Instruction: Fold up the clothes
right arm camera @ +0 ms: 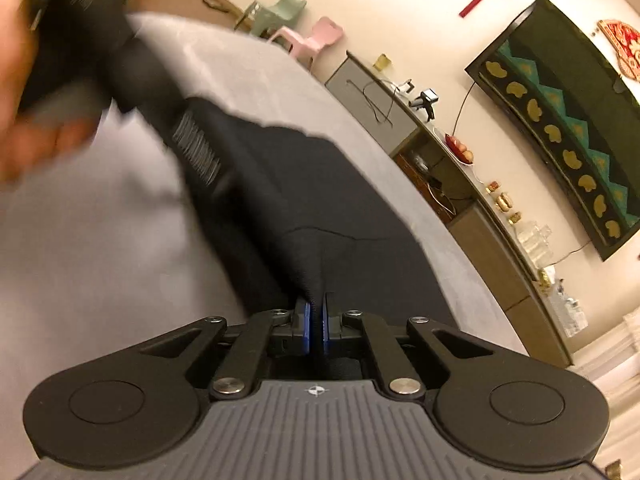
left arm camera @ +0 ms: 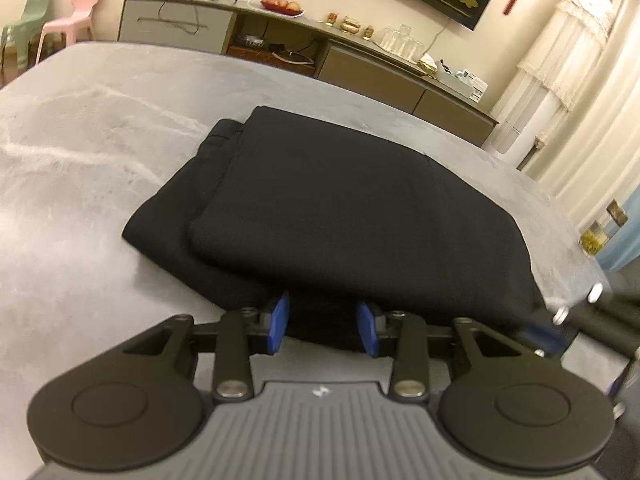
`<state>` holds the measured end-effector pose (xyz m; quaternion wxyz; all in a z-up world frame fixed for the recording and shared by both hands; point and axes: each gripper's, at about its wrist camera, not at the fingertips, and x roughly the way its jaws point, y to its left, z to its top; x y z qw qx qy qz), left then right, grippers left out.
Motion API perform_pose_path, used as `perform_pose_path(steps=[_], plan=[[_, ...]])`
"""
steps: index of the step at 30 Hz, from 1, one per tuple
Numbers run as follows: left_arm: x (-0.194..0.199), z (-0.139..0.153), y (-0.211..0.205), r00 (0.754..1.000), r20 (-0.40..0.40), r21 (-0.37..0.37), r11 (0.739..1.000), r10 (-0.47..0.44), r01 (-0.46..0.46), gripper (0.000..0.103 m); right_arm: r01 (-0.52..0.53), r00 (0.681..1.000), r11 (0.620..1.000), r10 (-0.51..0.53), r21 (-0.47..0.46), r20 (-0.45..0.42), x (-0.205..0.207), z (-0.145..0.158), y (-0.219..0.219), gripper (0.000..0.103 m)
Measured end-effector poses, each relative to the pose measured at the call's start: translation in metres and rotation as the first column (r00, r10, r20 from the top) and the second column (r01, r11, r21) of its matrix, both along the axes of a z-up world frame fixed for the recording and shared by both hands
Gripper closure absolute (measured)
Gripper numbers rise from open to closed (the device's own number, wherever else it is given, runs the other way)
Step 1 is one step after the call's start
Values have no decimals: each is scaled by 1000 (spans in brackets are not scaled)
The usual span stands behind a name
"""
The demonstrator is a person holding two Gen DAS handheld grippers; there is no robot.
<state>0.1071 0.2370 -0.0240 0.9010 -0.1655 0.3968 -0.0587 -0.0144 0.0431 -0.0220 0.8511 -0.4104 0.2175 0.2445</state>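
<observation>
Table: grey mottled surface (left arm camera: pixel 80 152) spreading ahead of and beneath both sets of jaws, bearing the garment.
Black garment: folded dark cloth (left arm camera: pixel 340 216) lying flat on the table straight ahead of the left jaws; its near edge sags down between them. In the right wrist view the same cloth (right arm camera: pixel 320 208) runs forward from the right jaws, a ridge of it rising into them.
Sideboard: long low cabinet (left arm camera: pixel 360 68) against the far wall, well beyond the jaws, with small items on top.
Left gripper: (left arm camera: pixel 325 322) jaws partly apart, blue pads either side of the garment's near edge; whether the pads press on the cloth I cannot tell.
Right gripper: (right arm camera: pixel 315 322) jaws drawn almost together, pinching a thin fold of the black garment between the blue pads.
Hand: blurred hand (right arm camera: pixel 24 92) up to the left of the right jaws, grasping the other gripper's dark body.
</observation>
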Motion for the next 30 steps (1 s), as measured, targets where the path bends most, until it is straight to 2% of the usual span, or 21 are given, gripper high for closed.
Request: perform_pose_path(steps=[2, 4, 7, 8, 10, 12, 14, 17, 19, 23, 24, 25, 27, 29, 30], plan=[[-12, 7, 9, 1000, 7, -18, 999, 29, -29, 66, 9, 1000, 1000, -9, -3, 15, -2, -9, -2, 99], [-26, 19, 25, 996, 51, -24, 997, 75, -74, 66, 12, 1000, 1000, -12, 14, 18, -2, -11, -5, 98], [-47, 44, 44, 976, 171, 19, 990, 135, -140, 66, -7, 998, 996, 12, 85, -59, -6, -2, -18, 93], [-53, 50, 47, 967, 211, 18, 989, 142, -149, 66, 0, 994, 989, 16, 146, -109, -6, 8, -26, 87], [-54, 57, 48, 958, 257, 1, 991, 126, -130, 65, 84, 980, 925, -10, 370, -198, -4, 37, -53, 87], [-39, 53, 36, 967, 243, 4, 997, 73, -77, 65, 231, 959, 809, -97, 540, -265, 8, 53, -82, 87], [-22, 44, 20, 978, 210, 25, 999, 15, -20, 65, 347, 932, 738, -202, 578, -301, 28, 47, -98, 87], [-7, 20, -2, 993, 110, 107, 994, -43, 31, 65, 452, 875, 721, -245, 525, -418, 54, 12, -109, 87], [-5, 4, -7, 998, 39, 139, 989, -54, 48, 68, 429, 884, 751, -233, 502, -406, 50, -4, -116, 87], [-22, 0, -9, 996, 56, 180, 982, -69, 58, 70, 449, 880, 774, -297, 446, -371, 51, -6, -134, 87], [-24, 0, -10, 996, 55, 188, 981, -65, 54, 70, 462, 875, 776, -320, 430, -364, 54, -6, -139, 84], [-25, 1, -12, 996, 53, 193, 980, -65, 54, 70, 476, 869, 775, -343, 416, -356, 57, -5, -144, 82], [-29, 3, -16, 997, 49, 202, 978, -65, 54, 68, 500, 862, 750, -382, 433, -333, 51, 4, -150, 82], [-28, 4, -18, 996, 51, 213, 976, -66, 54, 66, 430, 900, 758, -321, 490, -295, 25, 15, -143, 82], [-27, 4, -18, 997, 51, 213, 976, -66, 54, 66, 386, 918, 774, -266, 502, -295, 17, 15, -133, 82]])
